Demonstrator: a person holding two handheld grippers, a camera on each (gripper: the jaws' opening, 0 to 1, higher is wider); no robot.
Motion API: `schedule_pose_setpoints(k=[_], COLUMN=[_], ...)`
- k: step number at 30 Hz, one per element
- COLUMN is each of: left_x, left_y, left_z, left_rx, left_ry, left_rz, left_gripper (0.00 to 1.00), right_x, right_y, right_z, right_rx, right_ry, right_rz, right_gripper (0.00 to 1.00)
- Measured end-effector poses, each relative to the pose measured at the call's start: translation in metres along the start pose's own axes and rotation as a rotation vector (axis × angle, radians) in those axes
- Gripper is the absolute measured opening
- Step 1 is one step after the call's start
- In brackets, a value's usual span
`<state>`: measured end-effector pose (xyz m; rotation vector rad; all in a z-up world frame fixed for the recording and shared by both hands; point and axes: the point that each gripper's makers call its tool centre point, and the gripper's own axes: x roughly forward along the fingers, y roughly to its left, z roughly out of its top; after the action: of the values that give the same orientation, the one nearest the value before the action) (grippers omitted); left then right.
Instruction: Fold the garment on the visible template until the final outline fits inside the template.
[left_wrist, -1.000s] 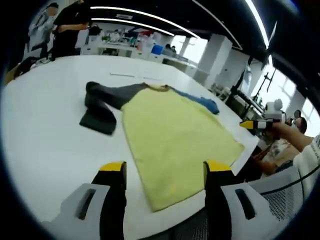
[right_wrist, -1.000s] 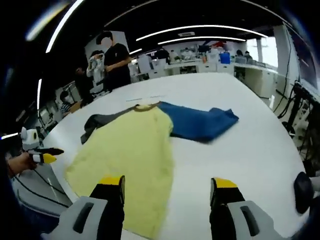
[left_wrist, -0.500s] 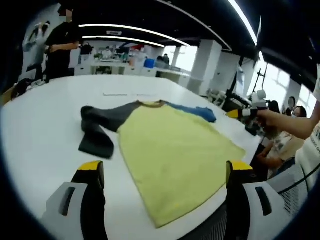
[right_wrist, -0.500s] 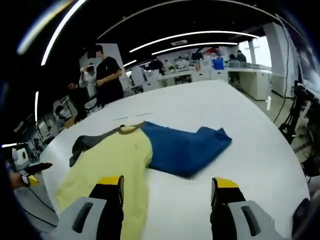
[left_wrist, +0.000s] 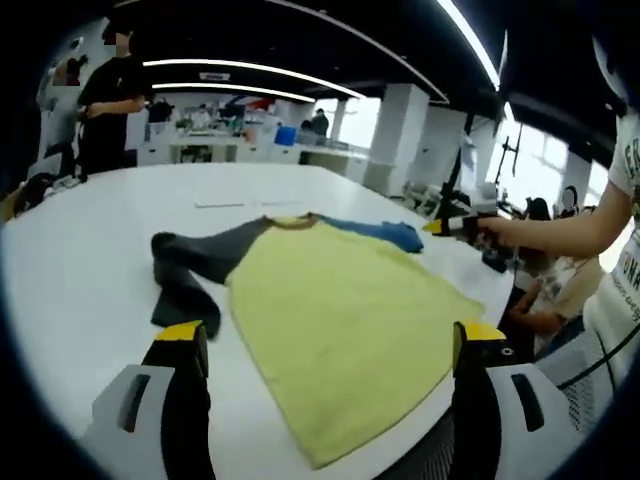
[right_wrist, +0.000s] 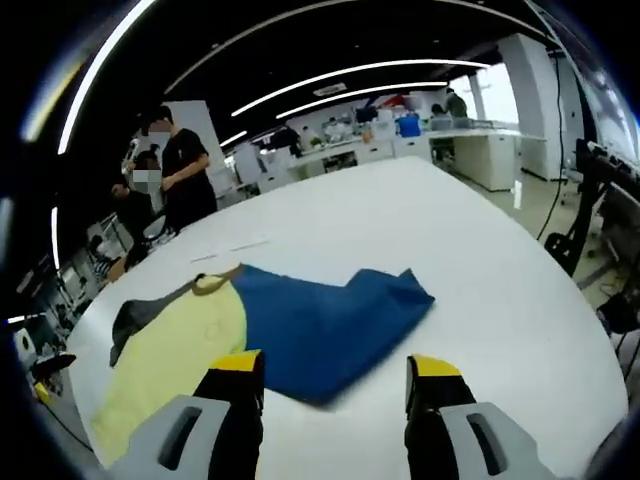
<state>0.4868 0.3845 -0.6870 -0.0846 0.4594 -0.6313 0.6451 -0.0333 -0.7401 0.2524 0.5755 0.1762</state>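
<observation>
The garment (left_wrist: 340, 320) lies spread flat on the white surface (left_wrist: 90, 260), its yellow body nearest, a grey sleeve (left_wrist: 185, 270) to the left and a blue sleeve (right_wrist: 320, 320) to the right. The left gripper (left_wrist: 325, 345) and right gripper (right_wrist: 335, 368) hover above it, fingers released and grasping nothing.
</observation>
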Motion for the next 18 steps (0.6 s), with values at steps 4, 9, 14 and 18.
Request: schedule_pose_setpoints(k=[4,9,14,18], left_x=[0.001,0.003,0.004,0.005], left_y=[-0.001,-0.001,0.0,-0.001], left_z=[0.003,0.008,0.014,0.017], left_rx=[0.005,0.011,0.025,0.025], left_ry=[-0.002,-0.012,-0.019,-0.028], left_rz=[-0.005,-0.011,-0.013,-0.018], left_gripper=[0.99,0.99,0.99,0.99], right_x=[0.015,0.025,0.034,0.04], right_y=[-0.015,-0.024,-0.031,-0.034], right_z=[0.003,0.002,-0.005,-0.01], right_rx=[0.021,0.012,-0.013,-0.01], right_ry=[0.002,0.007,0.037,0.053], right_rz=[-0.006,-0.022,-0.043,-0.068], right_gripper=[0.52,0.48,0.4,0.35])
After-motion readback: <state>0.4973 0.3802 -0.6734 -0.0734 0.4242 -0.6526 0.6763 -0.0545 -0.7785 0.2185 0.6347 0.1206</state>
